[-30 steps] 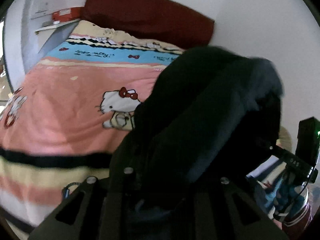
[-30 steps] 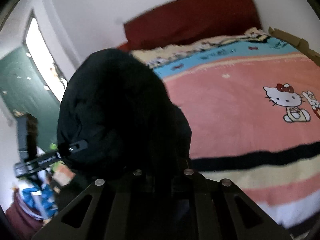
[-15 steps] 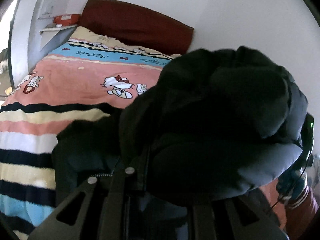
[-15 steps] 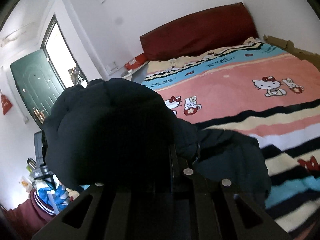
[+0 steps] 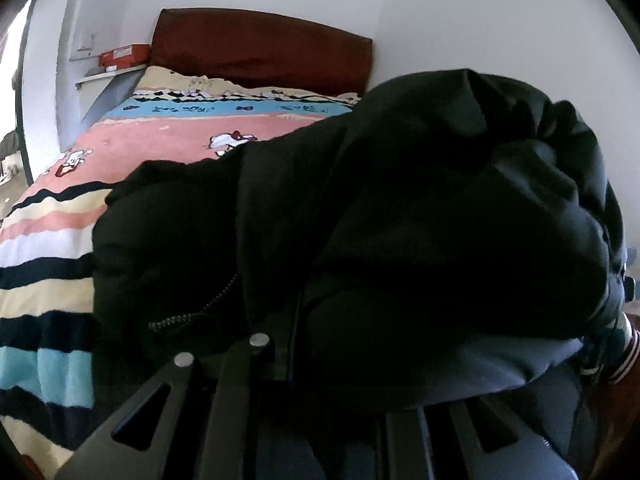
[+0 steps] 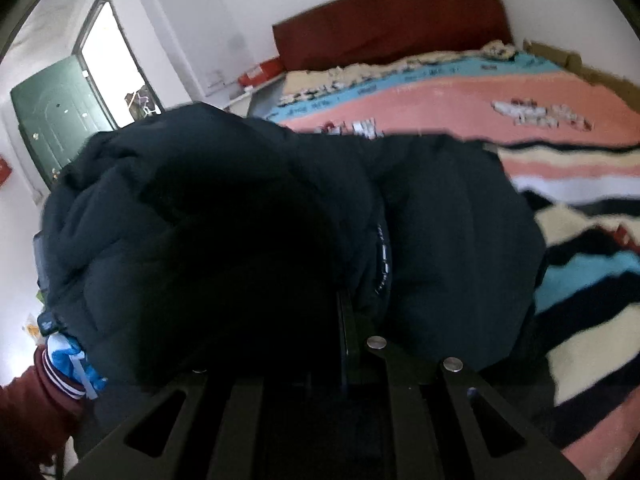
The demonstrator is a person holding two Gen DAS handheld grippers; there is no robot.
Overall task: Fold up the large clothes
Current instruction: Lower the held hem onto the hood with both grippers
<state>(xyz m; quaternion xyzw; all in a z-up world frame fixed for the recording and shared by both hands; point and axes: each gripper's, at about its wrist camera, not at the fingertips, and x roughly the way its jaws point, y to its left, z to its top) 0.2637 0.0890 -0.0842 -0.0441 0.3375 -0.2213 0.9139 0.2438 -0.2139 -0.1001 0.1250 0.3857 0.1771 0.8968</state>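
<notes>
**Jacket gathered at the foot of the bed, fold not yet laid**

While both grippers are buried in dark padded cloth, their tips cannot be seen in either wrist view; the left gripper and the right gripper each have their jaws drawn nearly together, clamped on a thin bunch of the black puffer jacket, as best the frames allow. The jacket sits in a bulging heap over both tools, one part sagging onto the striped blanket near the foot edge of the bed; its zipper trails toward the left edge. The far half of the bed, up to the red headboard, is uncovered by the garment. A person's hand in a blue glove shows at the lower left of the right view.

As for progress, I judge the task early: the garment is lumped, not spread flat, with no crisp crease visible; sleeves and hood cannot be told apart in the mass. Left to do, seemingly: lay it out on the blanket, smooth it, bring the sides in, then double it over.
</notes>
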